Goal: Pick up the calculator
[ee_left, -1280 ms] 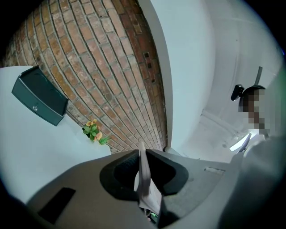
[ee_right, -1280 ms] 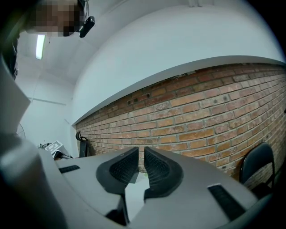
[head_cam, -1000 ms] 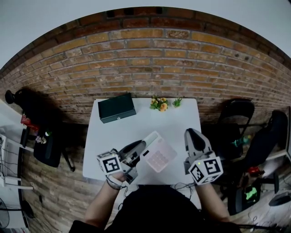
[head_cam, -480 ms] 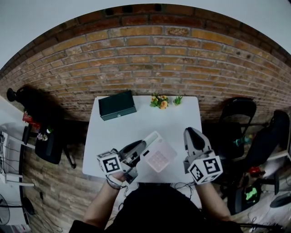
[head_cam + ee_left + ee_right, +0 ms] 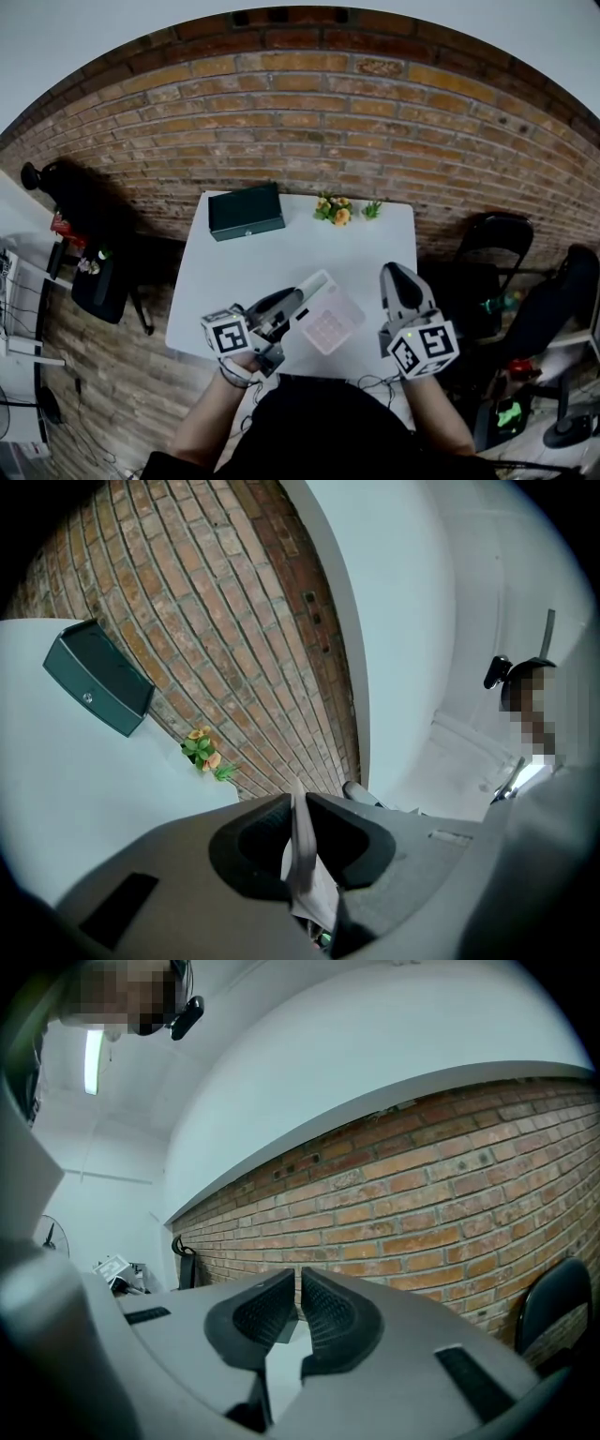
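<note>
Head view: my left gripper [image 5: 292,307] is clamped narrow on the edge of the calculator [image 5: 330,321], at the near side of the white table [image 5: 281,246]. I'd raise it slowly and level, because an edge pinch lets it swing. To the right, my right gripper [image 5: 394,275] hangs closed on nothing.

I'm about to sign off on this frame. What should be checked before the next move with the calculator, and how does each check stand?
1. Grip: left tongs shut on the calculator along its edge: ok.
2. Lift: calculator clear of the white table: cannot tell.
3. Other hand: right tongs shut, nothing between them, apart from the calculator: ok.
4. Surroundings: dark green box and flowers sit at the table's far edge, away from the calculator: ok.
</note>
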`<state>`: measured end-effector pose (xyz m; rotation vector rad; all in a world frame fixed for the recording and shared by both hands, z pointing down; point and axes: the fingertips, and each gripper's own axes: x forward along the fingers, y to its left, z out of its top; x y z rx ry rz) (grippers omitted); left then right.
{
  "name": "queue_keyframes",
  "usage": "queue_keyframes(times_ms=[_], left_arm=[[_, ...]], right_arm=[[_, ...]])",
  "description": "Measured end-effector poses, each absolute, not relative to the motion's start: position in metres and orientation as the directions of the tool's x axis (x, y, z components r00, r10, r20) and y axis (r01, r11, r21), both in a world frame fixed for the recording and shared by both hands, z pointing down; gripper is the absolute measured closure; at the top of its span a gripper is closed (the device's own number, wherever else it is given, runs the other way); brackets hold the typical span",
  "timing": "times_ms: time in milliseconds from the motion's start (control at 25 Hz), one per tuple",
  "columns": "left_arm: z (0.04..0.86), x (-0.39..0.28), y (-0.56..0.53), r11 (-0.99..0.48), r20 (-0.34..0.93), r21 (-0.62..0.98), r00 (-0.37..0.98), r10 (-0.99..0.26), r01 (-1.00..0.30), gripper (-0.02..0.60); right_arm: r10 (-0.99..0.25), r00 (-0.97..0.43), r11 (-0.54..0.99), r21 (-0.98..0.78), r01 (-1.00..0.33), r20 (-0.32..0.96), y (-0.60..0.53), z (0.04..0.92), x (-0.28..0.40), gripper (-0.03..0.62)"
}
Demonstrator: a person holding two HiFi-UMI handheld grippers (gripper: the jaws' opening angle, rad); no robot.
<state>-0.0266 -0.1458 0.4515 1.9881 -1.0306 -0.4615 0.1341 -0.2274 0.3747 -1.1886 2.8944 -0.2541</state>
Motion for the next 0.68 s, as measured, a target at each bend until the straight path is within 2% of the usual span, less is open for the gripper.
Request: queue_keyframes(times_ms=[680], left_arm=[[0.454, -0.009, -0.156, -0.302, 0.008, 0.822, 0.54, -0.841, -0.483, 0.532]], right_arm=[[-0.65, -0.757, 0.739, -0.176, -0.651, 0.068, -0.253, 0.39, 0.145, 0.579]])
